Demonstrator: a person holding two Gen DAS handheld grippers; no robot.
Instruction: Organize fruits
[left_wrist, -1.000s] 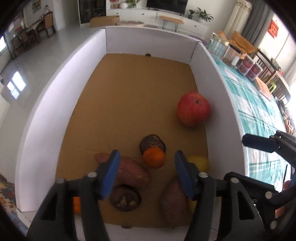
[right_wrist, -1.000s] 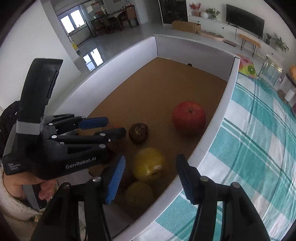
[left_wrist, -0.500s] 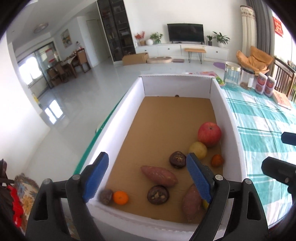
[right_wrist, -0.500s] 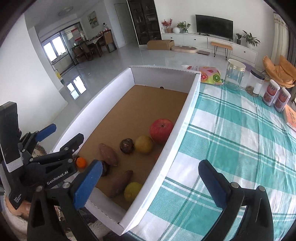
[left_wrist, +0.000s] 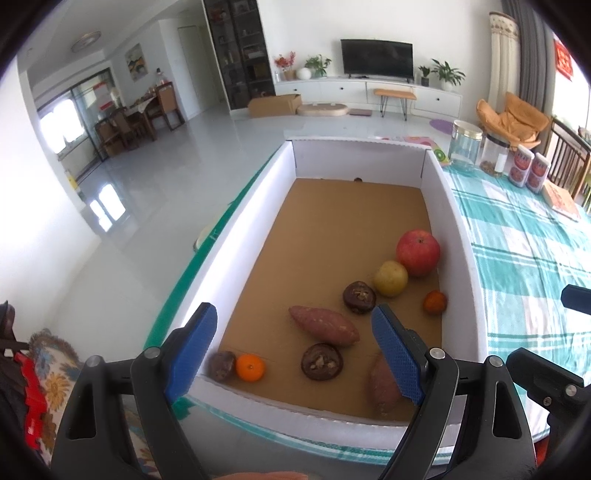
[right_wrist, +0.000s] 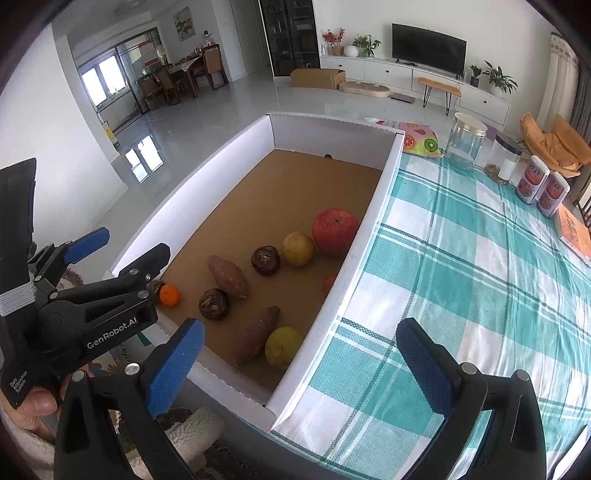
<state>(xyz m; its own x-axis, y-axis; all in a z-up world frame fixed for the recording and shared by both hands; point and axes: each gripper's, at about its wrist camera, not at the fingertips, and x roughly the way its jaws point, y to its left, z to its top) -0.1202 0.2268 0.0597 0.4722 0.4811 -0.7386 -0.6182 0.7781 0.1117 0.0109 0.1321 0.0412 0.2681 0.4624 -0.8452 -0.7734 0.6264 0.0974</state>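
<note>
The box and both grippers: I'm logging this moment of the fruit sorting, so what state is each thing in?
Left gripper: open, holding nothing.
Right gripper: open, holding nothing.
Box: open-topped, holding the produce.
Red apple: resting beside the right wall, stem up.
Yellow fruit: resting beside the apple.
Glass jar: upright on the tablecloth, lid on.
Two cans: upright, side by side.

Red apple (left_wrist: 418, 252), orange tangerine (left_wrist: 250, 367), teal-checked tablecloth (right_wrist: 461, 280); possibly yellow pear (left_wrist: 390, 278).
</note>
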